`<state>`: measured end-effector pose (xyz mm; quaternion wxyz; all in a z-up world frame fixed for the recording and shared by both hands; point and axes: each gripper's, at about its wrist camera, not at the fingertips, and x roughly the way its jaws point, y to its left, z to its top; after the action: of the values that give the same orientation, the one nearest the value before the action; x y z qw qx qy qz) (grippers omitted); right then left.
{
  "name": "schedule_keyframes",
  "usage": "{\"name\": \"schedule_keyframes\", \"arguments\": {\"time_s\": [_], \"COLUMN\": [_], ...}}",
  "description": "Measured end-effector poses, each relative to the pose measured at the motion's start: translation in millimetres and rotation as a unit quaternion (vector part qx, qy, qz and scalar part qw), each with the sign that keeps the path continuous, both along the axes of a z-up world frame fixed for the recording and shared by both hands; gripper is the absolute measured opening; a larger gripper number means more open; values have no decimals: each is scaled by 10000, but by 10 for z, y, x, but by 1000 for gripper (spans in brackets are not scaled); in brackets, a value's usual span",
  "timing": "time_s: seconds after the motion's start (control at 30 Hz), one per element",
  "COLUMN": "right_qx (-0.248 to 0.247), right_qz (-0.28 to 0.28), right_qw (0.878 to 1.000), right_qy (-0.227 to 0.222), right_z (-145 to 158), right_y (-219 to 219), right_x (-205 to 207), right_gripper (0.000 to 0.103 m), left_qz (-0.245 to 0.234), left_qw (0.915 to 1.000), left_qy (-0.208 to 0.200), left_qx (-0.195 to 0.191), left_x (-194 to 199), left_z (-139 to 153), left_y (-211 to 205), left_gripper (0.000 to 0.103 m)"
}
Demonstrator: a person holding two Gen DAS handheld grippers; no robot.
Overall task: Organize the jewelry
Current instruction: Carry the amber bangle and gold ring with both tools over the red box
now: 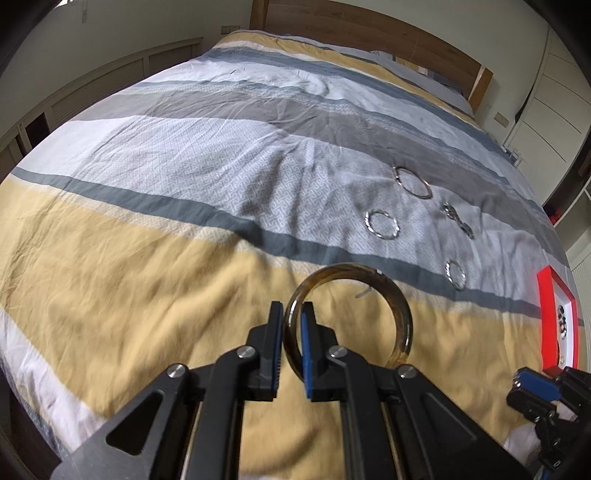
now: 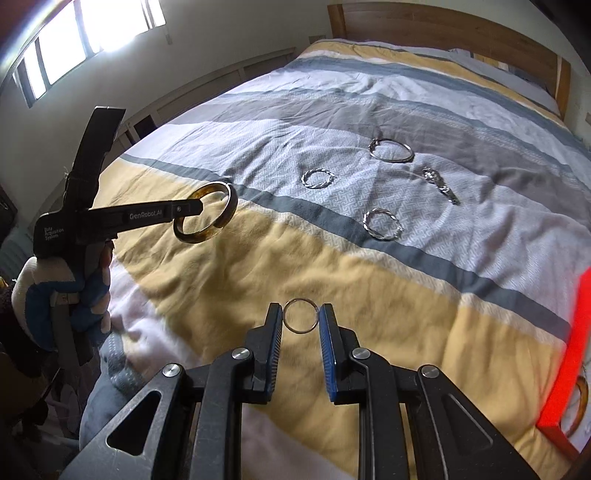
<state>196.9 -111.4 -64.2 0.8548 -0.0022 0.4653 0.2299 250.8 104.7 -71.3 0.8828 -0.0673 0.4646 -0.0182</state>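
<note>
My left gripper (image 1: 292,314) is shut on the rim of a brown amber bangle (image 1: 395,295) and holds it above the yellow stripe of the bed; it also shows in the right wrist view (image 2: 207,214). My right gripper (image 2: 301,314) is shut on a thin silver ring (image 2: 301,298), held across its width in the air. On the bedspread lie a large silver hoop (image 2: 391,150), two twisted silver bangles (image 2: 318,179) (image 2: 382,224) and a silver chain piece (image 2: 441,184). A red tray (image 1: 557,317) at the right edge holds beads.
The striped bedspread (image 1: 184,229) covers the whole bed, with a wooden headboard (image 1: 369,29) at the far end. White cabinets (image 1: 554,110) stand to the right. A bright window (image 2: 92,29) is at the left.
</note>
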Motion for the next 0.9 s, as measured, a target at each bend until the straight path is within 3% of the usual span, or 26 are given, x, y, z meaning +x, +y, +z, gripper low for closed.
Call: {"name": "schedule_keyframes", "arguments": {"time_s": [0.53, 0.9], "right_qx": [94, 259], "right_qz": [-473, -961], "right_qw": [9972, 9902], "right_qy": [-563, -979], "right_z": [486, 745], "right_y": [-527, -1080], "right_x": [-792, -1222], "right_gripper": [20, 20], "left_qz": [-350, -996], "left_qw": [9984, 9918], "left_qy": [-430, -766], "left_qx": [81, 225], "left_x": [-706, -1019], "left_z": [471, 855], "left_y": [-370, -1062], "left_gripper": [8, 8]}}
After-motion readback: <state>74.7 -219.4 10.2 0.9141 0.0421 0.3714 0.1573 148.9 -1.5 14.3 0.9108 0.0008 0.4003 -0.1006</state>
